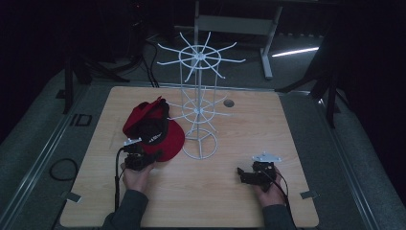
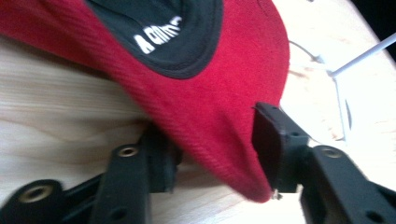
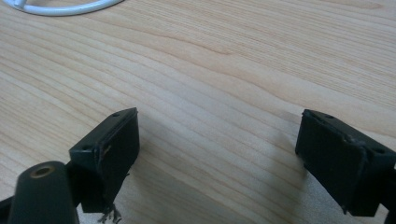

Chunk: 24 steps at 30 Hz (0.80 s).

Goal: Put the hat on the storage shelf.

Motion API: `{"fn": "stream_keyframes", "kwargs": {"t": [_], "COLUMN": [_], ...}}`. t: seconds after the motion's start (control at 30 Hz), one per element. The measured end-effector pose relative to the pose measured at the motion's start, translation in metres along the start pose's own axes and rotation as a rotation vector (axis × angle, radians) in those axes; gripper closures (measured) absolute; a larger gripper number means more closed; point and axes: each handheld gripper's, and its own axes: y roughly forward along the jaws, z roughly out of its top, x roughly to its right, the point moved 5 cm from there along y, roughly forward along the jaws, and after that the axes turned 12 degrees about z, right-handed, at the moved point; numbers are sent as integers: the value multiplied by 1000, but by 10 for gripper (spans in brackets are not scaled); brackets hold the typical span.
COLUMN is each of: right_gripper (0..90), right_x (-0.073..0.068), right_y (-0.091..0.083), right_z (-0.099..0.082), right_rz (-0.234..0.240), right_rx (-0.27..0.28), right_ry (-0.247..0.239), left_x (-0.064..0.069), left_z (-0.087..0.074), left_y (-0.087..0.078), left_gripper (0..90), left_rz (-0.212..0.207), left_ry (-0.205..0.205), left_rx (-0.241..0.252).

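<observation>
- Currently, a red corduroy cap with a black inner lining (image 1: 154,130) is being approached at its brim by the left gripper (image 1: 152,158), near the front-left of the pale wooden table (image 1: 230,201).
- In the left gripper view, the brim edge of the cap (image 2: 205,107) is being straddled by the two black jaws: one is lying under the cloth, the other is standing at the outer rim. The jaws are being held partly apart; a firm clamp is not yet being shown, and contact on the lower side cannot be told for sure.
- The cap is lying upside down, lining upward, just beside the round base of the white wire display stand with radiating hooks (image 1: 200,103).
- The right gripper (image 1: 245,175) is being held low over bare wood at the front-right, well apart from the cap; in the right gripper view its jaws are being kept wide with nothing between them.
- Judged step: the brim is being taken for a lift, probably toward a hook.
- Risks being noted:
  - only the very edge is being caught, so the brim may be slipping out once the weight is being carried;
  - the cap is lying close to the stand, so a careless lift may be snagging the lower hooks or tipping the light frame;
  - the soft crown may be sagging and missing a hook while the idle right gripper is not being used for support.
</observation>
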Motion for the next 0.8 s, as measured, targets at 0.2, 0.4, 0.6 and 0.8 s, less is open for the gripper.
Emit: {"fn": "stream_keyframes", "kwargs": {"t": [0.2, 0.4, 0.6, 0.8], "right_gripper": [134, 134, 134, 134], "right_x": [0, 0, 0, 0], "right_y": [0, 0, 0, 0], "right_z": [0, 0, 0, 0], "right_rz": [0, 0, 0, 0], "right_rx": [0, 0, 0, 0], "right_ry": [0, 0, 0, 0], "left_x": [8, 4, 4, 2], "left_z": [1, 6, 10, 15], "left_y": [11, 16, 20, 21], "left_gripper": [436, 611, 608, 711], "left_rz": [-30, -16, -55, -81], "left_ry": [-44, -94, -166, -204], "left_rx": [6, -28, -48, -46]}}
